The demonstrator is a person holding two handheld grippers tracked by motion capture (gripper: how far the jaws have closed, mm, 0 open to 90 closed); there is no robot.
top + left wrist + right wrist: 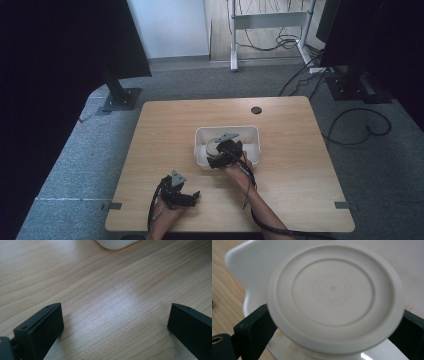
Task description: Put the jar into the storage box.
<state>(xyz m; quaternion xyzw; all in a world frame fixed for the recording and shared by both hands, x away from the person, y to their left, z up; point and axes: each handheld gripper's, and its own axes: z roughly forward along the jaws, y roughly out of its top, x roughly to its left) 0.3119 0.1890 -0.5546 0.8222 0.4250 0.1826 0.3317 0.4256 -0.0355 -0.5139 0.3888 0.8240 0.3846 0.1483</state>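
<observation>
The round white lid [334, 297], seemingly capping a small container in the white bin [252, 132], looks like light, stiff, smooth plastic that could slip, so its rim is the place to hold. The right gripper [225, 150] has its fingers [254, 332] pinching that rim from both sides. The bin's walls crowd it; the left gripper [182, 196] rests with fingers spread over the bare table [290, 125].

Matt wood-grain table [105, 302], glossy white plastic tub [244, 267], matt cream lid [334, 297]
</observation>
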